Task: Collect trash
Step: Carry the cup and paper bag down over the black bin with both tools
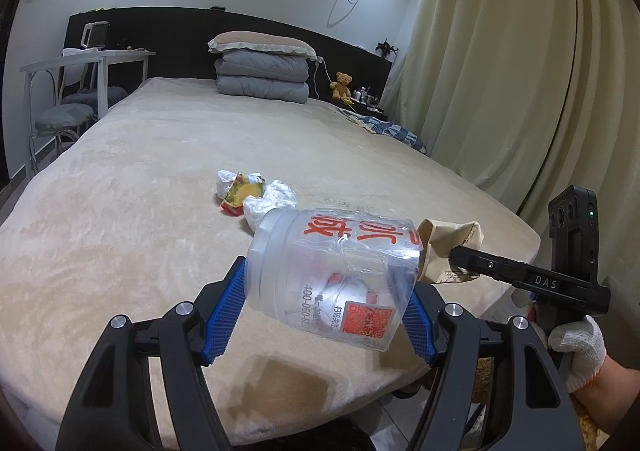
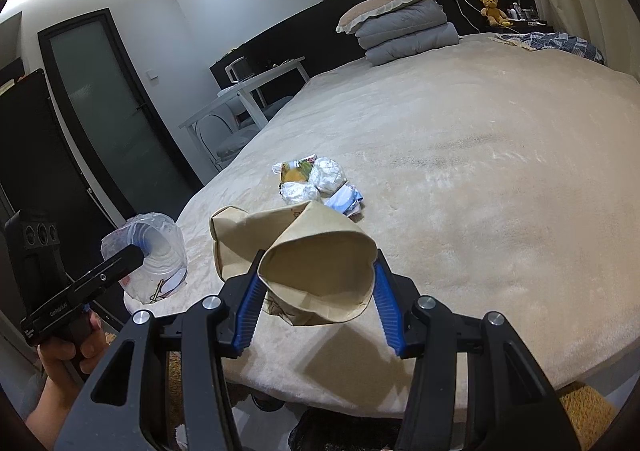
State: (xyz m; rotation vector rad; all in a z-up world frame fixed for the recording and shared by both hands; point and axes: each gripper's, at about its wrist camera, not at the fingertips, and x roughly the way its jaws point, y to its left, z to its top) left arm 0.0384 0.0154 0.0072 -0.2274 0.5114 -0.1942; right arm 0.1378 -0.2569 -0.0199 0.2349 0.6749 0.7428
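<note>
The left gripper (image 1: 326,307) squeezes a see-through plastic jar (image 1: 332,275); its bottom rim hides one blue pad. The right gripper (image 2: 318,299) pinches a crumpled brown paper bag (image 2: 308,263). At twelve o'clock sit crinkly wrappers (image 2: 316,183).

Your left gripper (image 1: 326,303) and right gripper (image 2: 318,297) are black with ribbed blue pads (image 1: 224,311) and silver screws; your right hand (image 1: 576,347) wears a white knit glove, the left hand (image 2: 68,355) none
</note>
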